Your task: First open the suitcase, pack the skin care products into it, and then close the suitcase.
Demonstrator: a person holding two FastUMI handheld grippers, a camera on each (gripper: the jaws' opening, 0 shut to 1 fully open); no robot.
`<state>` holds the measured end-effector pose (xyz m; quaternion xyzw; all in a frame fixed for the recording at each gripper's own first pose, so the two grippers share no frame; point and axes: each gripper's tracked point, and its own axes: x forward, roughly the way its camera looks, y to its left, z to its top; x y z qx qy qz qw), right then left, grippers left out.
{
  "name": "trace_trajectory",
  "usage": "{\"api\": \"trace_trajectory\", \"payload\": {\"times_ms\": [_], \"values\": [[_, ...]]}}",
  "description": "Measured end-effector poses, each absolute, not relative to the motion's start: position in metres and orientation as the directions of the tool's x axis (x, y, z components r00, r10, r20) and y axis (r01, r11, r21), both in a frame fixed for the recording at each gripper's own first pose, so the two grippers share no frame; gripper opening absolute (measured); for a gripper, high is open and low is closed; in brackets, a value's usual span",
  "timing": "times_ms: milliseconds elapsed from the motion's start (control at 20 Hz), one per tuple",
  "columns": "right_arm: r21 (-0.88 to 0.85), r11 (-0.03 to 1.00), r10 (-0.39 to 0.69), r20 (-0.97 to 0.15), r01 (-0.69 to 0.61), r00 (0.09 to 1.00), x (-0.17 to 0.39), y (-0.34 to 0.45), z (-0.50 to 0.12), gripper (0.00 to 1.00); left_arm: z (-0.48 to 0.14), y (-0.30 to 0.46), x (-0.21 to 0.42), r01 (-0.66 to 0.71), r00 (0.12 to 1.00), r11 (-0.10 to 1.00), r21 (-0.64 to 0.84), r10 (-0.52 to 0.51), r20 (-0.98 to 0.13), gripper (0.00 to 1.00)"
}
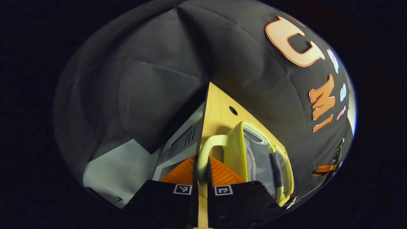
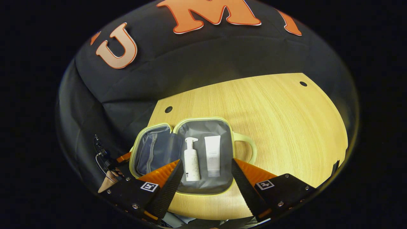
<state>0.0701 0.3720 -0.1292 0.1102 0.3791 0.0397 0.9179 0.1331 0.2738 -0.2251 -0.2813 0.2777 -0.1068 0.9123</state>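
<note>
Lying open, suitcase (image 2: 203, 152) handle right; pump bottle (image 2: 191, 159) nozzle away.

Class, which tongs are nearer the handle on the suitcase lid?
Left. The left tongs close around the lid handle; the right tongs hang open above the suitcase, over its other half.

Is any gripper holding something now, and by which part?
The left gripper holds the suitcase by its handle. The right gripper is open and holds nothing.
</note>
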Motion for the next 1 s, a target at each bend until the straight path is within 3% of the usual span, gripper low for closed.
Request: {"api": "trace_trajectory", "payload": {"times_ms": [50, 450, 1000], "values": [[0.234, 0.972, 0.157, -0.686, 0.011, 0.710, 0.070, 0.371, -0.128, 0.96, -0.221, 0.272, 0.131, 0.041, 0.815, 0.834, -0.550, -0.346, -0.464, 0.07], [0.227, 0.973, 0.177, -0.641, -0.036, 0.747, 0.076, 0.364, -0.110, 0.96, -0.127, 0.253, 0.112, 0.134, 0.836, 0.958, -0.252, -0.246, -0.491, 0.07], [0.284, 0.954, 0.237, -0.496, -0.102, 0.836, 0.069, 0.311, -0.050, 0.96, 0.037, 0.110, 0.066, 0.282, 0.867, 0.957, -0.069, -0.285, -0.408, 0.07]]}}
